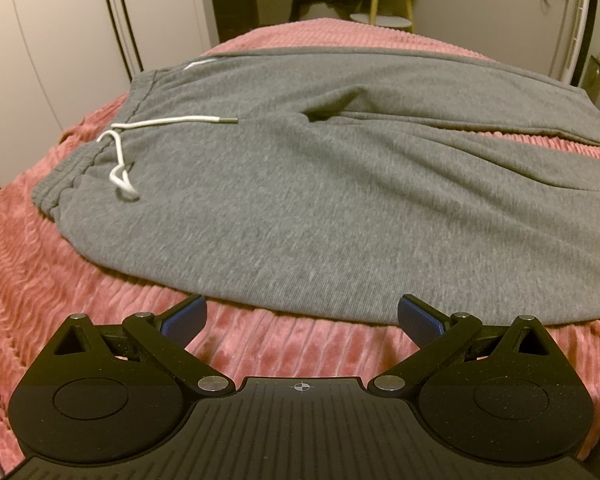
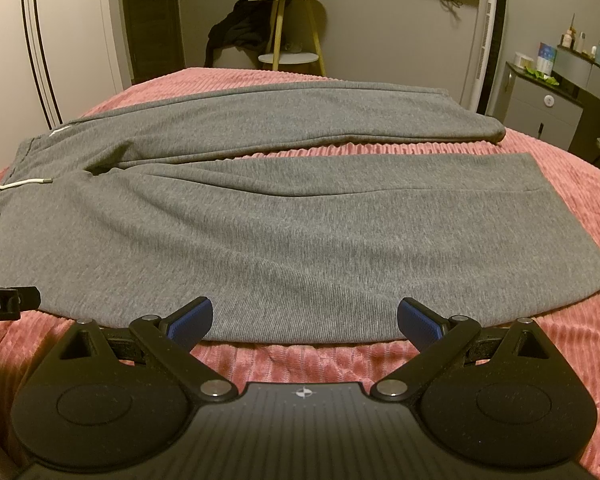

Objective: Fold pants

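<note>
Grey pants (image 2: 284, 216) spread flat on pink bedspread (image 2: 560, 360), legs apart, waistband cut off at left edge. White drawstring (image 1: 160, 124) loose near waistband. Left gripper (image 1: 302, 316) and right gripper (image 2: 305, 318) beside near hem, wide apart, empty.

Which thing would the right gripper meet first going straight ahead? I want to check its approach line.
Most likely the near hem edge of the grey pants, just ahead of the open right gripper; depth is uncertain.
</note>
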